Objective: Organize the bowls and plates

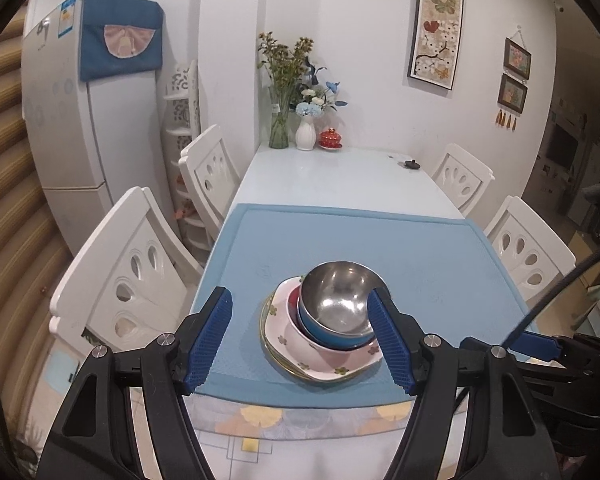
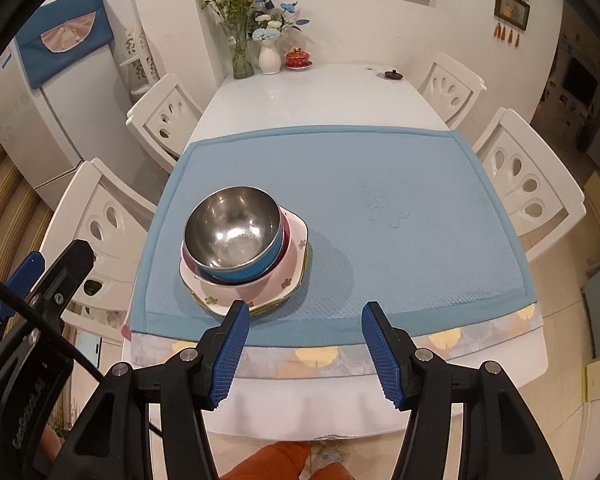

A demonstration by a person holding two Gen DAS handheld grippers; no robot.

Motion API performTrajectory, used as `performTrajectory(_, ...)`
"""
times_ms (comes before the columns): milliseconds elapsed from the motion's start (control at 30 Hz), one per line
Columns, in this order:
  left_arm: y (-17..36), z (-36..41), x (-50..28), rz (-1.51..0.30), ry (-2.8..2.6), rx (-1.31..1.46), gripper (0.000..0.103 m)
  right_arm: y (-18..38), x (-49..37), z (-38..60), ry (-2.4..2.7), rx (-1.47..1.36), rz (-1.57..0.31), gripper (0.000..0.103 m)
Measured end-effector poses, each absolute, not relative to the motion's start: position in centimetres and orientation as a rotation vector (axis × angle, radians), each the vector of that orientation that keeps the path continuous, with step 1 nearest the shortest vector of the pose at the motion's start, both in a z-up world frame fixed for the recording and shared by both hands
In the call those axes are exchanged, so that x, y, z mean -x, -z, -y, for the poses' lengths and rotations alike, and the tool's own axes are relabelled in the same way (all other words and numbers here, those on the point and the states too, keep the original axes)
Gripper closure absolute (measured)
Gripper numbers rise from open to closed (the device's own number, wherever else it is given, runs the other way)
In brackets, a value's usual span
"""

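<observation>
Both claws hang parted and empty, left claw (image 1: 300,336) framing the steel bowl (image 1: 336,300) nested atop the plates (image 1: 324,364) on the counter's blue mat (image 1: 420,248), right claw (image 2: 304,344) beside; a careless nudge could topple the stack.

Two wrist fisheyes above the table's near edge, angled down, sharing the stacked bowls (image 1: 336,312) on the blue mat (image 2: 400,216)

The steel bowl (image 1: 338,300) is hiding the nested bowls' insides; the flowered plate (image 1: 324,360) is covering whatever lies beneath.
</observation>
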State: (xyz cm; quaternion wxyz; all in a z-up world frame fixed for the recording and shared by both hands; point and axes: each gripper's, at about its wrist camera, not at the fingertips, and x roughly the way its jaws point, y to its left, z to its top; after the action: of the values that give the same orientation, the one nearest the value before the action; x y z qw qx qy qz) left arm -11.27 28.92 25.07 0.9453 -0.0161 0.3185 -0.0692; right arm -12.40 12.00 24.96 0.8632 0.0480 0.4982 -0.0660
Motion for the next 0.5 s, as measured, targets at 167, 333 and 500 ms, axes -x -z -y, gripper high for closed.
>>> performTrajectory(167, -24.5, -29.0, 9.8, -0.676, 0.158, 0.04, 0.034, -24.8, 11.6, -12.3, 0.152, -0.101, -1.044, 0.047)
performTrajectory(333, -24.2, -28.6, 9.0, -0.689, 0.174, 0.022, 0.034, -24.4, 10.8, -12.1, 0.165, -0.119, -1.068, 0.047)
performTrajectory(500, -24.1, -28.4, 8.5, -0.696, 0.181, 0.007, 0.034, -24.1, 10.5, -12.0, 0.176, -0.144, -1.081, 0.047)
